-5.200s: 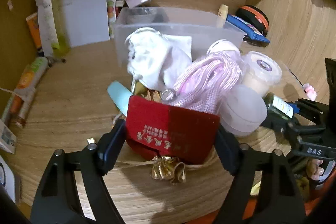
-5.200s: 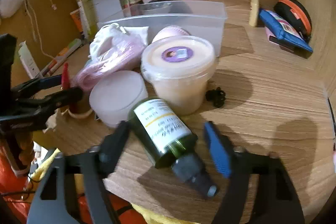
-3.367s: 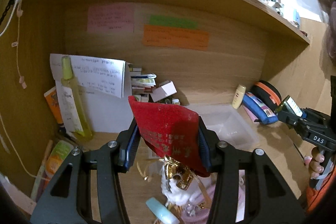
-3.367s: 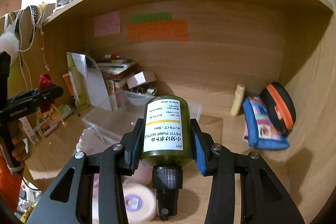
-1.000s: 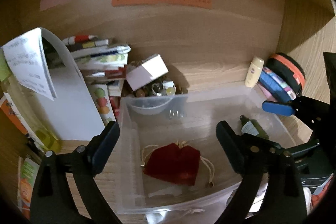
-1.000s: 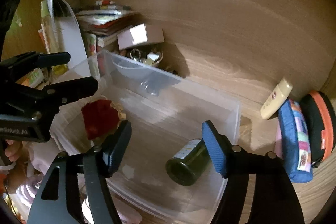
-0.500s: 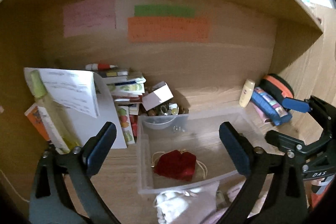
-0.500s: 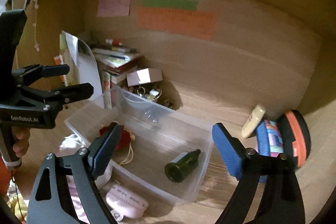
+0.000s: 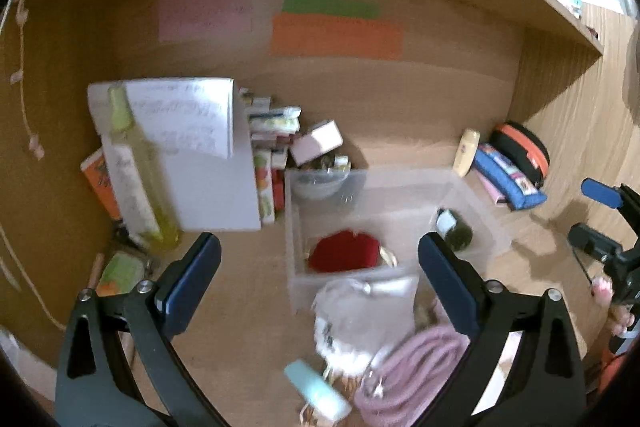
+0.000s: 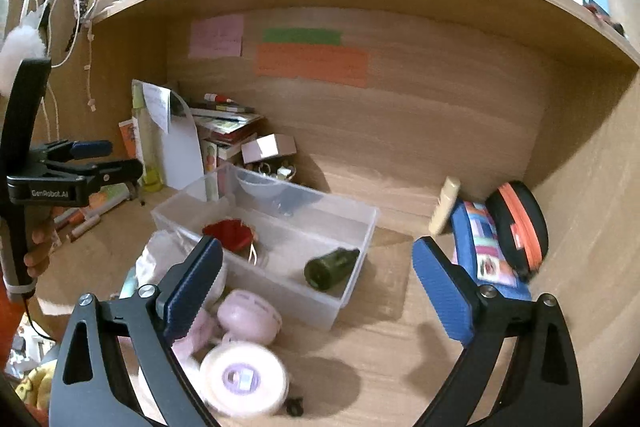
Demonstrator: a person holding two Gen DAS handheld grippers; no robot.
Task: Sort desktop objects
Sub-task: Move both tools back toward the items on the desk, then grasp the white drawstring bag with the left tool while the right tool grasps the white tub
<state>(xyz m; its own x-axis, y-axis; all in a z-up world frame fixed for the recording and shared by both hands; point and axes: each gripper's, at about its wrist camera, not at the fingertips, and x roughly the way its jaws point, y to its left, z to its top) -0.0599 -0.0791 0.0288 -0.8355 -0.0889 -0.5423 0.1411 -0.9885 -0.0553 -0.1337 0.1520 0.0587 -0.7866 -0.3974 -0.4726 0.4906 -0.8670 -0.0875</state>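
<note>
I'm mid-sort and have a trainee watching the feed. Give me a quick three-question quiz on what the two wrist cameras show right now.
1. True or false: the green bottle stands upright in the clear bin.
2. Multiple choice: the red pouch is A) in the left tool, B) in the clear bin, C) on the pencil case.
3. Fill in: the right tool is ____ and holds nothing.

Key: 1 false, it lies on its side. 2 B. 3 open.
</note>
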